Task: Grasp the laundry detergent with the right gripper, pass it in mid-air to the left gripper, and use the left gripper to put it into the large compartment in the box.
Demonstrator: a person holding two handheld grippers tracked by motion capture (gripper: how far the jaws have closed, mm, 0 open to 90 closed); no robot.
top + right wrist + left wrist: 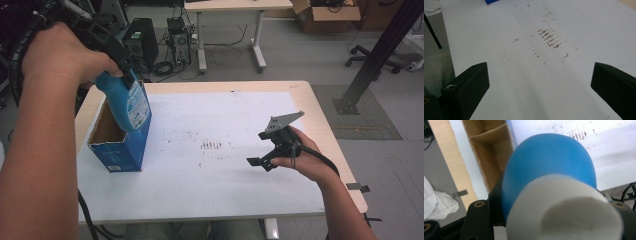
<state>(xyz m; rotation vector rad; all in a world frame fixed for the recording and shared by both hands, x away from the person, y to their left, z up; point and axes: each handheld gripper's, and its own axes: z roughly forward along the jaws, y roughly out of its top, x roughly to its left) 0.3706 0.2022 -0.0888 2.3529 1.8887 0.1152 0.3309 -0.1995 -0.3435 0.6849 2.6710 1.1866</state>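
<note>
**Blue bottle held over open box**

The left claw (125, 67) is clamped on a blue bottle (129, 102) near its white cap (564, 212), directly above an open blue cardboard box (117, 142). Far right, the right claw (262, 161) rests jaws apart on the white surface (215, 190), beside brown smudges (550, 38).

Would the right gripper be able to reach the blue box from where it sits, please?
Probably yes: the right gripper rests open on the white sheet, and only bare sheet lies between it and the blue box. The left gripper holds a blue bottle over it, though.
</note>
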